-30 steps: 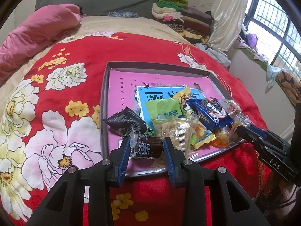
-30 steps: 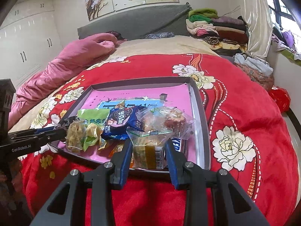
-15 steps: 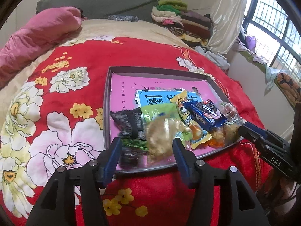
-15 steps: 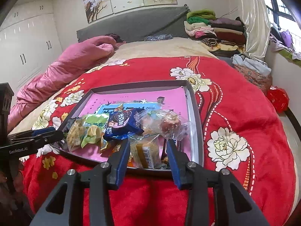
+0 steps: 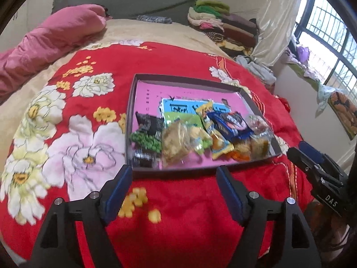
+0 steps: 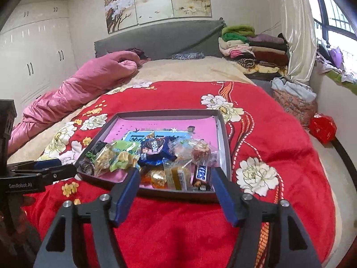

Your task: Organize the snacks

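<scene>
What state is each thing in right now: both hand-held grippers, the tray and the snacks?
Left hand-held gripper: opening, nothing between its fingers.
Right hand-held gripper: opening, nothing gripped.
Tray: flat on the red blanket, uncovered.
Snacks: piled along the tray's near edge, all sealed.

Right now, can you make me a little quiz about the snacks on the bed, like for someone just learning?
1. True or false: the snacks lie inside the tray.
2. Which wrapper sits in the middle of the pile: A) blue, B) white, C) purple?
3. Fill in: the tray rests on a red ____ with flowers.

Key: 1 true. 2 A, the blue packet. 3 blanket. Bonus: the left gripper and right gripper are both opening, with nothing between their jaws.
</scene>
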Tool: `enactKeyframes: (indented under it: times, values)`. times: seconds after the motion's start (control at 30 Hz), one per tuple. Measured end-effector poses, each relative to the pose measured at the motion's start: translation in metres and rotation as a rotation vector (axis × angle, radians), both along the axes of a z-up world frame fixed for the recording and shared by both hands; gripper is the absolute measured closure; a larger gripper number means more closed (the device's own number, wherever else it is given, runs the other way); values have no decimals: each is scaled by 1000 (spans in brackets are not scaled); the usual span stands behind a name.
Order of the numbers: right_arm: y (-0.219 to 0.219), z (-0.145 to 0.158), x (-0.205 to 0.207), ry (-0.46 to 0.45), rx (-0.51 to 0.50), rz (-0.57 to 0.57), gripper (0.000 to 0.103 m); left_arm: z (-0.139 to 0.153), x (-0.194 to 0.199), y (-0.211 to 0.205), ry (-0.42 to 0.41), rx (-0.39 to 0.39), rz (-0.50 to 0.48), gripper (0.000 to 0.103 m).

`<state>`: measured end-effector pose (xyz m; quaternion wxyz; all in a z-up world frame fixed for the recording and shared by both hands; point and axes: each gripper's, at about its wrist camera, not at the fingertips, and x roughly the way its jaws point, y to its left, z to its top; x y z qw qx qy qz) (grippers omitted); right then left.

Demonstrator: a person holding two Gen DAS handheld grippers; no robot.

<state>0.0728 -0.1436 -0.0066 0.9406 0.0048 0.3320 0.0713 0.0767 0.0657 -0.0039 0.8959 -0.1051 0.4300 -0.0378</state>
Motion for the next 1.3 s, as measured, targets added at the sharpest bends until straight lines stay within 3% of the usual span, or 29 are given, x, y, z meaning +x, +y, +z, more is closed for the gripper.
enactKeyframes:
  times: [0.17,0.3,0.6,1.3]
  values:
    - [5,0,-21,15,-43,-2,28,5,-23,-20,22,36,-8,25]
    - [9,-4,-35,54,-52,9,17,6,-38,-28,40,48,4,25]
    - [10,-4,-65,76,-67,-17,11,5,-67,-37,65,65,18,25]
    - [10,-6,-72,100,-55,-21,9,8,-80,-44,73,79,12,25]
